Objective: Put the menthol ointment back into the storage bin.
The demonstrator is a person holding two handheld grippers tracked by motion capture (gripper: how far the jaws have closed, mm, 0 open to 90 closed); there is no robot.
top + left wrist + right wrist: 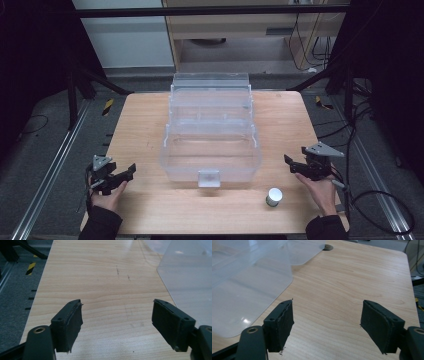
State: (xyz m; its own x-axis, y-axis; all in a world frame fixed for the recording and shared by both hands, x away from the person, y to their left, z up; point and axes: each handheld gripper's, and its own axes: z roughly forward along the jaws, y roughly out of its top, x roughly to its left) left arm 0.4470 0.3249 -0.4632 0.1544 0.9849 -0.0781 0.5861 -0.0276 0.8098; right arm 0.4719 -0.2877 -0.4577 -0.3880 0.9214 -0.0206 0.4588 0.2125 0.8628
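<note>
A clear plastic storage box (210,145) with its tiers folded open stands in the middle of the wooden table (145,125). A small white round container (273,196) sits on the table near the front, right of the box. My left gripper (131,171) rests low at the front left, open, with bare wood between its pads (68,325). My right gripper (290,163) is at the front right, level with the box's front corner, open and holding nothing; the box's clear wall (249,290) lies left of its jaws.
The box's front latch (209,177) faces the person. Metal rails (50,165) and grey floor flank the table, and cables (380,200) trail at the right. A cabinet (240,25) stands behind the table. A round hole (327,247) marks the table's far part.
</note>
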